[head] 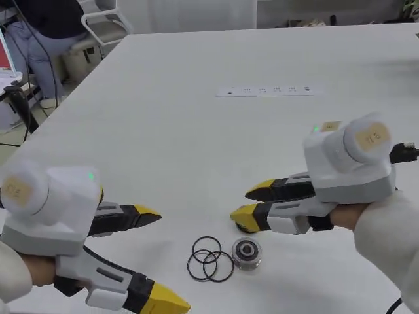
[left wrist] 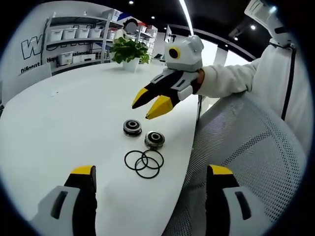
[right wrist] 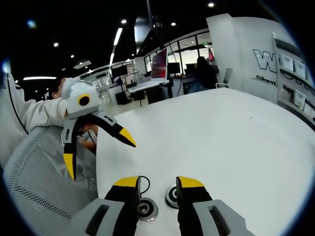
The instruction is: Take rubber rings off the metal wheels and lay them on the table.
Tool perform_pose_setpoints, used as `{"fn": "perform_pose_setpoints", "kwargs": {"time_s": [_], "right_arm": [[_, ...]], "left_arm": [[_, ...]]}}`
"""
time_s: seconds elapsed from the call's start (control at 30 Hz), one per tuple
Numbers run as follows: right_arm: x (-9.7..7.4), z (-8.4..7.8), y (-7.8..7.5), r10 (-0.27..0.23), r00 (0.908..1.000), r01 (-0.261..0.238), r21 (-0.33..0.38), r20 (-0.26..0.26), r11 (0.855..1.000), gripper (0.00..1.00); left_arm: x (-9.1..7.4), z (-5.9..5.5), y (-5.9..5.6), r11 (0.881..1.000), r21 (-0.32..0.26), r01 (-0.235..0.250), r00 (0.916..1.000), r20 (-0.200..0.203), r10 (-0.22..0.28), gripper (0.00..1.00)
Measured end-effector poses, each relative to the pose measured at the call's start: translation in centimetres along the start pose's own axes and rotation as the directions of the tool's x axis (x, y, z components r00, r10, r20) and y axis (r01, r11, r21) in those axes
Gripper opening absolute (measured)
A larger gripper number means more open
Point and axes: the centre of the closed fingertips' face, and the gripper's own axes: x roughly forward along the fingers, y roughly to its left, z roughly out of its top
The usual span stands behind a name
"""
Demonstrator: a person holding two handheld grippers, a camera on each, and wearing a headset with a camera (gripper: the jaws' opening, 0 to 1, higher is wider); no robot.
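Head view: three limp rubber rings (head: 209,258) are laid beside the near wheel (head: 247,253); behind it, any stretchy ring left on the far wheel (left wrist: 132,127) is judged best pinched at its edge by the narrowly parted, empty right gripper (head: 240,204); the left gripper (head: 173,260) is held wide open, empty

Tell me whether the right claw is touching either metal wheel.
Apart. The left gripper view shows bare table between the right claw and both the farther wheel and the nearer wheel.

Rubber rings (head: 209,258) on table (head: 196,131), just left of one wheel (head: 247,253).
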Motion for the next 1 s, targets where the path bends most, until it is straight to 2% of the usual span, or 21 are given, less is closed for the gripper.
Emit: {"fn": "perform_pose_setpoints", "kwargs": {"time_s": [0.27, 0.33, 0.47, 0.77, 0.9, 1.0], "right_arm": [[-0.3, -1.1, -1.4, -0.034, 0.9991, 0.033, -0.009, -0.027, 0.999, 0.29], [-0.4, -1.5, -1.6, -0.040, 0.9983, 0.040, -0.010, -0.042, 0.999, 0.28], [-0.4, -2.3, -1.9, -0.049, 0.9967, 0.048, -0.006, -0.066, 0.999, 0.29], [-0.2, -4.2, -2.6, -0.055, 0.9905, 0.056, -0.002, -0.126, 0.998, 0.29], [-0.2, -4.6, -2.8, -0.056, 0.9887, 0.057, 0.003, -0.139, 0.998, 0.29], [-0.2, -4.8, -2.8, -0.057, 0.9879, 0.058, 0.004, -0.144, 0.998, 0.28]], "left_arm": [[0.0, 0.9, -0.1, 1.000, 0.004, 0.006, 0.9994, 0.035, -0.006, 0.87], [-0.2, 1.6, 0.1, 1.000, 0.005, 0.005, 0.9979, 0.064, -0.005, 0.85], [-0.4, 3.7, -0.2, 1.000, 0.006, 0.030, 0.9901, 0.137, -0.030, 0.81], [-1.2, 6.9, 0.7, 0.997, 0.071, -0.010, 0.9838, 0.179, -0.003, 0.81], [-1.3, 8.3, 1.5, 0.992, 0.120, -0.049, 0.9855, 0.167, 0.028, 0.80], [-1.1, 9.7, 1.5, 0.984, 0.168, -0.059, 0.9848, 0.171, 0.030, 0.80]]}}
